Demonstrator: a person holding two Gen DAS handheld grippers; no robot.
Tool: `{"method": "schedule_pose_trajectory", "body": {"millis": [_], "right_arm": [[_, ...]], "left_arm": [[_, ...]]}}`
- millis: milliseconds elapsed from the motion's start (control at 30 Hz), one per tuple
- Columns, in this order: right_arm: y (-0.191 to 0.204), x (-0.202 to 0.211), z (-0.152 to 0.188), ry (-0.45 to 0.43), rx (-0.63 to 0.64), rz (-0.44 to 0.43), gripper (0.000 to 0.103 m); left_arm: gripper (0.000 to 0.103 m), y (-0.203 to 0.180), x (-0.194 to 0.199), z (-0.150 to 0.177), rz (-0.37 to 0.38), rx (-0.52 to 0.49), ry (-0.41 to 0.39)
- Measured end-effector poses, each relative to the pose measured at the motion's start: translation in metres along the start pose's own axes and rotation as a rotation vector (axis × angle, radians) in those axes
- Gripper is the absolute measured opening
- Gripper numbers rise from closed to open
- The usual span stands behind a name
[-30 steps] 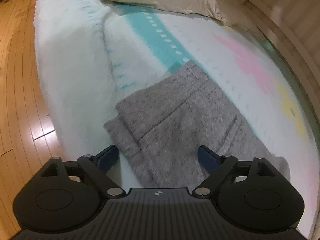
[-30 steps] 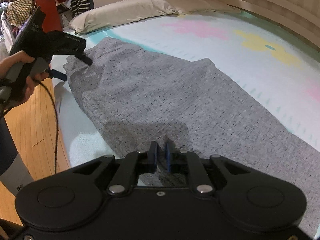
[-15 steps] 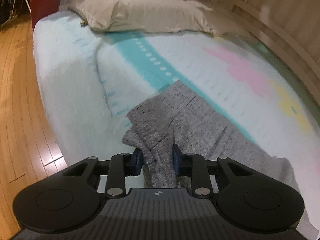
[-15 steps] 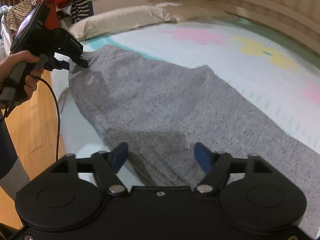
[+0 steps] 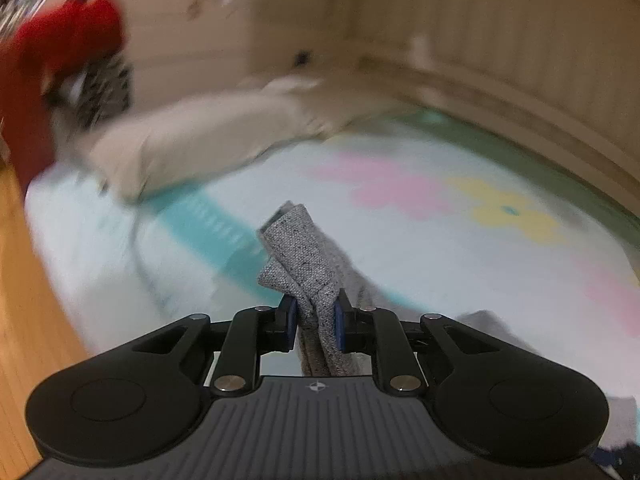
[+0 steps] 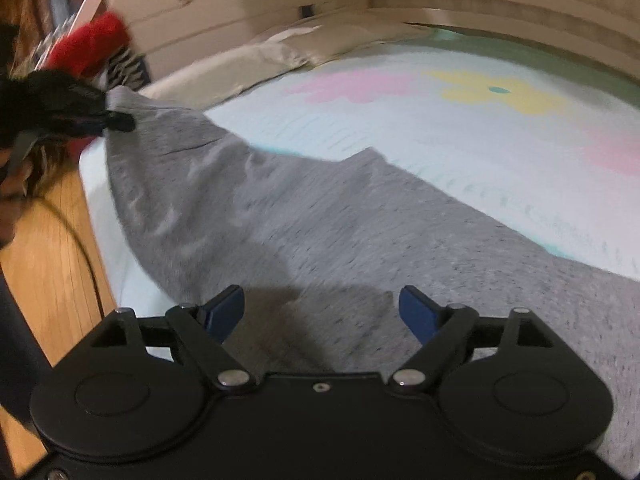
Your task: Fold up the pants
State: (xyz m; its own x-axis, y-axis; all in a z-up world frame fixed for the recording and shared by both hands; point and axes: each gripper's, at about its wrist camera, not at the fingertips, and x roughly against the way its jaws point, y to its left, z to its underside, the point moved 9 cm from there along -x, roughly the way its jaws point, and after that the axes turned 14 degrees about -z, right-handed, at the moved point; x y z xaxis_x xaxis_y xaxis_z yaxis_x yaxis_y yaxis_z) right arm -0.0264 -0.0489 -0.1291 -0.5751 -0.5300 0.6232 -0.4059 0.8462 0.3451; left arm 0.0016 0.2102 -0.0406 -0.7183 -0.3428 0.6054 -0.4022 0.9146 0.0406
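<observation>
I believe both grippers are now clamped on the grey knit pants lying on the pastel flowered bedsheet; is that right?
Not quite: only the left gripper is clamped on the grey knit pants. The right wrist view shows the right gripper open above them on the pastel flowered bedsheet.

Your left gripper (image 5: pixel 313 320): jaws clamped on a fold of the pants (image 5: pixel 298 256), raised | your right gripper (image 6: pixel 320 312): jaws spread wide, holding nothing

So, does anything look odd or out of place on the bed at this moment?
Nothing is spilled or damaged. The grey pants lie rumpled, one end bunched and raised by the left gripper, which fits folding. The right gripper is open over them.
</observation>
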Motion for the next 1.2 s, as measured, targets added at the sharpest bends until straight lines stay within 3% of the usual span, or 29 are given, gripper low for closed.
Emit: {"method": "schedule_pose_trajectory", "body": {"millis": [200,300,400,533,633,700,800,867,933,1067,1200], "right_arm": [[-0.049,0.037,-0.010,-0.079,-0.138,0.089,0.086],[-0.081,0.062,-0.011,-0.117,-0.219,0.158,0.086],[-0.117,0.093,-0.009,-0.175,-0.310,0.236,0.086],[-0.154,0.131,0.002,-0.231,-0.403,0.341,0.086],[-0.174,0.153,0.010,-0.268,-0.467,0.395,0.086],[-0.177,0.160,0.010,-0.298,-0.491,0.392,0.086],[-0.172,0.155,0.005,-0.321,-0.501,0.336,0.086],[-0.162,0.146,0.003,-0.311,-0.498,0.270,0.087],[-0.149,0.130,0.002,-0.275,-0.491,0.202,0.090],[-0.127,0.097,0.007,-0.194,-0.463,0.125,0.101],[-0.121,0.077,0.017,-0.114,-0.438,0.107,0.101]], "left_arm": [[0.017,-0.087,0.069,-0.006,0.136,-0.169,-0.160],[0.017,-0.138,0.093,0.011,0.251,-0.244,-0.177],[0.017,-0.192,0.106,0.045,0.350,-0.346,-0.157],[0.021,-0.251,0.108,0.105,0.462,-0.493,-0.075],[0.027,-0.275,0.107,0.140,0.526,-0.573,0.002],[0.027,-0.276,0.111,0.148,0.549,-0.582,0.002],[0.036,-0.264,0.118,0.139,0.547,-0.592,-0.053],[0.049,-0.252,0.117,0.121,0.539,-0.577,-0.086],[0.072,-0.236,0.114,0.101,0.513,-0.559,-0.118],[0.076,-0.207,0.090,0.069,0.393,-0.551,-0.151],[0.076,-0.190,0.048,0.053,0.309,-0.536,-0.044]]}}
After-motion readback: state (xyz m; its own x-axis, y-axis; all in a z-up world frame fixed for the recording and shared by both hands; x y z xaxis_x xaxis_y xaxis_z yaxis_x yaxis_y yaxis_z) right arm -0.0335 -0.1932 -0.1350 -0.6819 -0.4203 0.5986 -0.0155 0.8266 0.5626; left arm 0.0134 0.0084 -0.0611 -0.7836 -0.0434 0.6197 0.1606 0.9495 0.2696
